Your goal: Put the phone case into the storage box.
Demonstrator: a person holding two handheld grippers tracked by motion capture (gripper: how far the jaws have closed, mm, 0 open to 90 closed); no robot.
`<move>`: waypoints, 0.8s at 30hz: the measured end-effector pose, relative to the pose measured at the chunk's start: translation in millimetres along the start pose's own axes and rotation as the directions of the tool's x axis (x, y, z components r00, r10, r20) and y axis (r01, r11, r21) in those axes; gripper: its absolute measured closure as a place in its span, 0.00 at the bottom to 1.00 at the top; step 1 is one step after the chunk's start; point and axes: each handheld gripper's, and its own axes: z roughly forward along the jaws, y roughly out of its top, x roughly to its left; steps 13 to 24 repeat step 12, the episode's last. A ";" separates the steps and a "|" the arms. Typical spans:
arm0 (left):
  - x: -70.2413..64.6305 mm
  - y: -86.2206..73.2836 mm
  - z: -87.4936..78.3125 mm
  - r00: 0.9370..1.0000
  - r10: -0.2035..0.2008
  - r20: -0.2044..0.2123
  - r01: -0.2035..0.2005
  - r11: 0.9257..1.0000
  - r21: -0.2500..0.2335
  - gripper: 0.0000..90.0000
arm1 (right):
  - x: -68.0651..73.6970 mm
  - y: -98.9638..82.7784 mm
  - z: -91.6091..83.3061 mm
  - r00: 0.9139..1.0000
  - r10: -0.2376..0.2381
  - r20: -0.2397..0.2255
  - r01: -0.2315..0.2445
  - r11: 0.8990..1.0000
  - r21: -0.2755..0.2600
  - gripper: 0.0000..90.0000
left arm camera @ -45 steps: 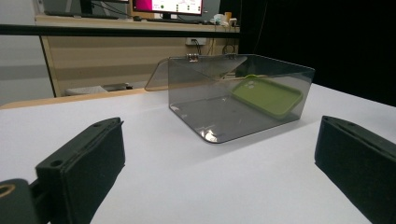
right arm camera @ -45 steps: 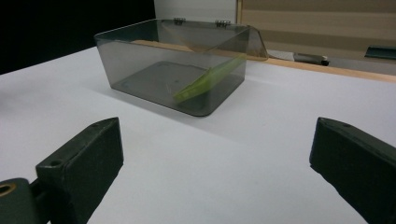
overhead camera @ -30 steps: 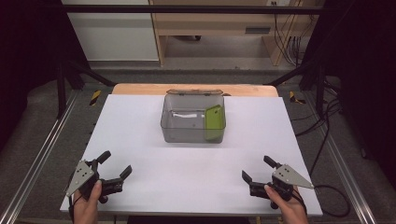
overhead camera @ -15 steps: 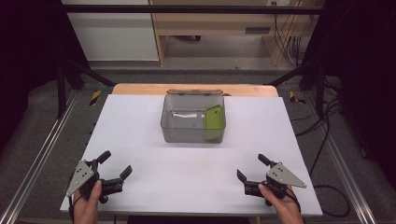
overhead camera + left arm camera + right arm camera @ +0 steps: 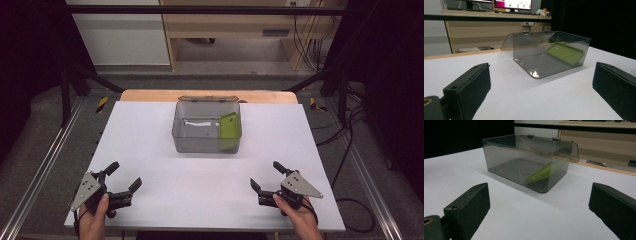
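A smoky clear plastic box (image 5: pixel 206 131) stands in the middle of the white table (image 5: pixel 150 130), its hinged lid (image 5: pixel 207 99) tipped open at the back. Inside it a green flat case (image 5: pixel 229 130) leans against the right wall, with a white item (image 5: pixel 197 122) lying on the bottom. The box (image 5: pixel 549 53) and green case (image 5: pixel 565 52) appear ahead of the left gripper; the box (image 5: pixel 526 160) and case (image 5: pixel 541 173) also sit ahead of the right one. My left gripper (image 5: pixel 124 176) is open near the front left corner. My right gripper (image 5: pixel 266 175) is open near the front right, with nothing between its jaws.
A wooden strip (image 5: pixel 150 95) runs along the table's far edge. Metal rails (image 5: pixel 45 165) flank the table on both sides, and cables (image 5: pixel 350 150) hang at the right. Wooden furniture (image 5: pixel 235 25) stands behind. White tabletop stretches between the grippers and the box.
My right gripper has moved a little left and forward along the front of the table. The left gripper and the box have stayed put.
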 end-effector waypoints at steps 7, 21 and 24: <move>-0.8 -0.2 -2.3 1.000 -0.014 0.006 0.014 1.000 -0.011 0.02 | -6.9 2.4 10.7 0.999 -0.029 0.032 0.029 1.000 0.003 0.03; -4.3 -1.5 -2.3 1.000 -0.016 0.004 0.016 1.000 -0.004 0.02 | -8.5 -1.5 19.9 0.997 -0.016 0.071 0.017 1.000 -0.015 0.02; -4.3 -1.5 -2.3 1.000 -0.016 0.004 0.016 1.000 -0.004 0.02 | -8.5 -1.5 19.9 0.997 -0.016 0.071 0.017 1.000 -0.015 0.02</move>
